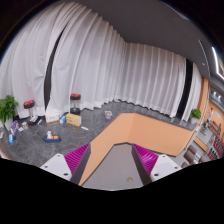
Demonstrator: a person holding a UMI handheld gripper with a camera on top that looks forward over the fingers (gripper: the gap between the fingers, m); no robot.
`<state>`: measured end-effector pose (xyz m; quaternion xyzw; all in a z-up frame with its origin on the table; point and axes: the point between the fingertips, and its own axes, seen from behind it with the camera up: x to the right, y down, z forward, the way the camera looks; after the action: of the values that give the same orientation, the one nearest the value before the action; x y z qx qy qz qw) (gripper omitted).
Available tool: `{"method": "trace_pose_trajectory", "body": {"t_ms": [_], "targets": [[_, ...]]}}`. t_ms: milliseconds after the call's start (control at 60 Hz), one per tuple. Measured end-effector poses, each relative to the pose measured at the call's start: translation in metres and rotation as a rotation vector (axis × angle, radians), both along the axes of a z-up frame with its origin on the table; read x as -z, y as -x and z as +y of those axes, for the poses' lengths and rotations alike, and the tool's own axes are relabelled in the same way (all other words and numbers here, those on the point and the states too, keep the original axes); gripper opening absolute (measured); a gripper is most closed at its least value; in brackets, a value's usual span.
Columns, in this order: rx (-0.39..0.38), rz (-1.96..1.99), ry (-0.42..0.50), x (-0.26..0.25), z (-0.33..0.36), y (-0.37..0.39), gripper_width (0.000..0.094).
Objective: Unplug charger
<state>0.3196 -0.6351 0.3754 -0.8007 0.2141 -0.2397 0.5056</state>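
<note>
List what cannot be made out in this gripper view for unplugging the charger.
- Charger and socket: none can be picked out; small items on the grey surface beyond the fingers are too small to identify.
- Orange-topped counter: its near end is hidden behind the hand-held gripper, whose pink pads stand apart with nothing between them.
- Behind the white curtains: hidden.

I can't make out any charger or socket from here; the small objects scattered on the grey floor [60, 140] by the white pleated curtains [90, 60] are too tiny for me to identify. The gripper's [112, 157] two white fingers with magenta pads [77, 155] are cut off at their bases by the view's lower edge. The light orange panel [140, 132] hides whatever lies behind it.
</note>
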Motion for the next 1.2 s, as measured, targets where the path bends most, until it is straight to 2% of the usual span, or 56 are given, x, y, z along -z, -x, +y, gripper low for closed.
{"method": "trace_pose_trajectory", "body": {"t_ms": [200,333,500,600,767,1033,1100,1200], "targets": [[0.057,-0.019,0.027,0.008,0.014,-0.004,0.0853],[0.1,-0.012,0.048,0.053,0.058,0.02,0.0851],[0.094,0.045,0.087,0.137,0.082,0.062,0.0851],[0.048,0.117,0.132,0.192,0.103,0.099,0.0848],[-0.096,0.211,0.151,0.261,0.181,0.161,0.0851],[-0.326,0.25,0.075,0.292,0.392,0.206,0.085],[-0.36,0.248,0.046,0.297,0.443,0.207,0.0848],[-0.371,0.245,0.037,0.311,0.503,0.208,0.0838]]}}
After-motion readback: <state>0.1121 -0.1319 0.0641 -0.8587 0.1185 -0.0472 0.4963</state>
